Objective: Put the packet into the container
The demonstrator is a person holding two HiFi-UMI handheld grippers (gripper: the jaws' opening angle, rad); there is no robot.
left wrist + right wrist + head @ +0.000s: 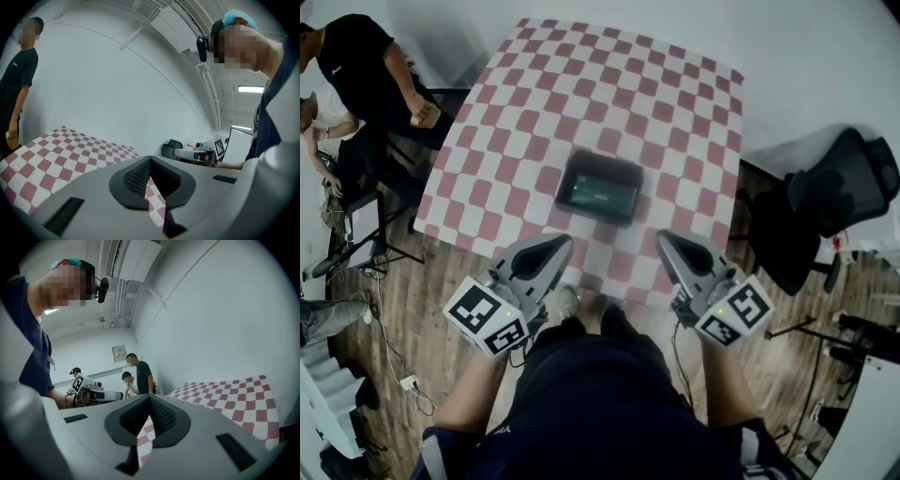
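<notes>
red-and-white checked table (581,94) holds a dark container (624,170), a greenish packet (598,193) inside, print unreadable. left gripper (562,243) and right gripper (665,239) hover near its front edge, jaws pressed together, empty.

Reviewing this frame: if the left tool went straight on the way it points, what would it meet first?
Probably the black container on the checkered table: in the head view the shut left tool aims at its near corner, though height is unclear.

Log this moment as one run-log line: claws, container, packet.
left claw: shut, empty | right claw: shut, empty | container: on checkered table, untouched | packet: lying inside container
</notes>
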